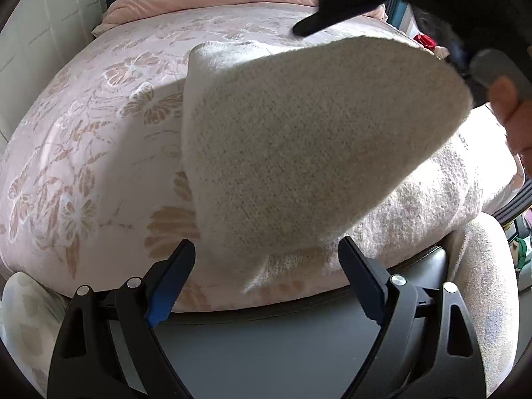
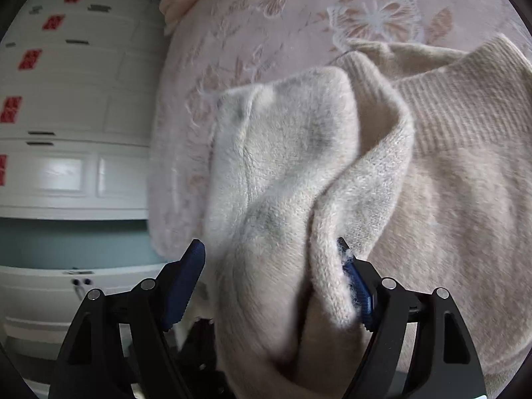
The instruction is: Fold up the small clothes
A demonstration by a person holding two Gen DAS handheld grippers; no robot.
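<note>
Left wrist view: the left gripper [image 1: 266, 266] stands wide open at the near edge of the bed [image 1: 99, 126], nothing pinched, while a flap of the cream sweater [image 1: 299, 139] lifts above it toward the right gripper [image 1: 332, 16]. Right wrist view: the sweater [image 2: 292, 179] lies bunched between the right gripper's [image 2: 271, 266] parted fingers; only the right pad [image 2: 357, 286] touches wool, and the rest lies on the bed [image 2: 266, 16].

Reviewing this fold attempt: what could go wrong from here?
1. The right gripper stands open with the cream sweater bunched between its fingers; fuzz clings to one pad, so the fold may snag or drop short.
2. The left gripper is open beside the hem, holding nothing; the sweater may slide on the pink floral bedspread.
</note>
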